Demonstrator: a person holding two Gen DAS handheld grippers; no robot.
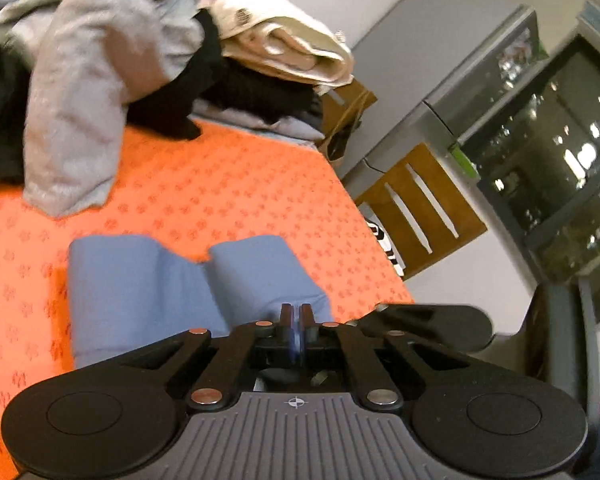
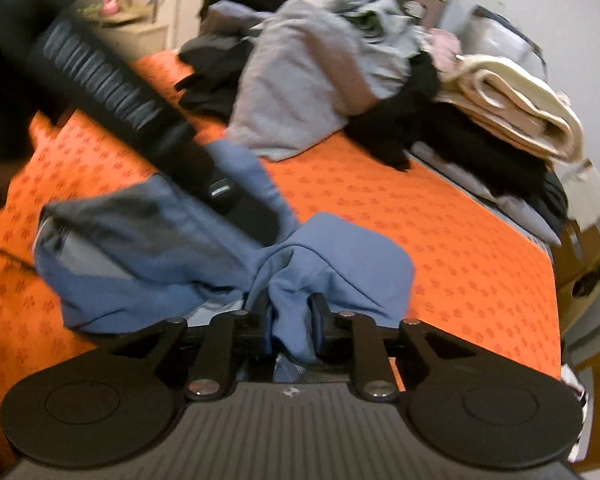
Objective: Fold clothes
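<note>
Covering the table, one orange patterned cloth [image 2: 440, 236], with a jumbled heap of unfolded clothes [image 2: 320, 76] at its far side: grey, black and cream pieces, too tangled to count. Lying nearer on the cloth, one blue garment [image 2: 340, 268], soft, creased and bunched, long axis not clear. Clamped on a thin blue edge, left gripper [image 1: 296, 312]. Pinched on a thicker blue fold, right gripper [image 2: 292, 312].

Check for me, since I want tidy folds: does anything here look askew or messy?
The blue garment, pinched by both the left gripper and right gripper, is bunched and creased, not flat on the orange cloth.
</note>
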